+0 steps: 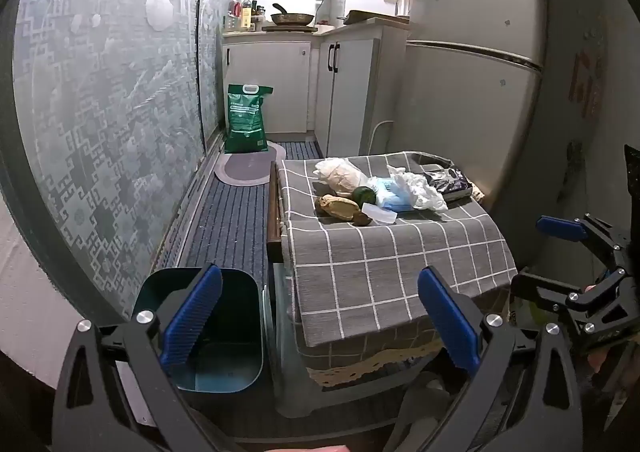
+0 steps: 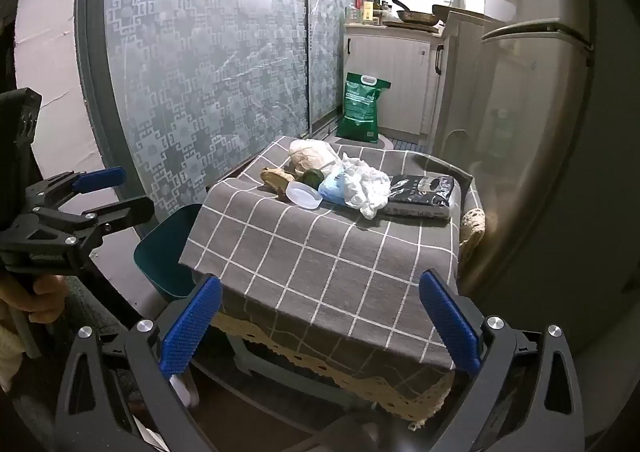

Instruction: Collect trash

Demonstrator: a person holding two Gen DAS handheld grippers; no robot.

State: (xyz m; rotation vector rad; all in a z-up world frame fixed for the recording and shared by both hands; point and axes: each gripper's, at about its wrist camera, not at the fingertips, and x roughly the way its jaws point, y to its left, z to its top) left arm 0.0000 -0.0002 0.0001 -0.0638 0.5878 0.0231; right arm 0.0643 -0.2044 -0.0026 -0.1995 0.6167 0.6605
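From the left wrist, the left gripper (image 1: 320, 316) gapes empty above the bin (image 1: 224, 332), the trash pile (image 1: 380, 191) lying ahead and rightward on the table (image 1: 400, 252), while from the right wrist the right gripper (image 2: 320, 324), likewise spread empty, faces that pile (image 2: 340, 183) straight ahead, seemingly nearer.

No text legible anywhere. Green bag (image 1: 246, 118) by the cabinets carries pale printed lines, too small and blurred to read (same in right wrist view). Dark packet (image 2: 422, 190) on the checked cloth (image 2: 320, 248) shows white markings, unreadable. Bottle labels on counter: indistinct
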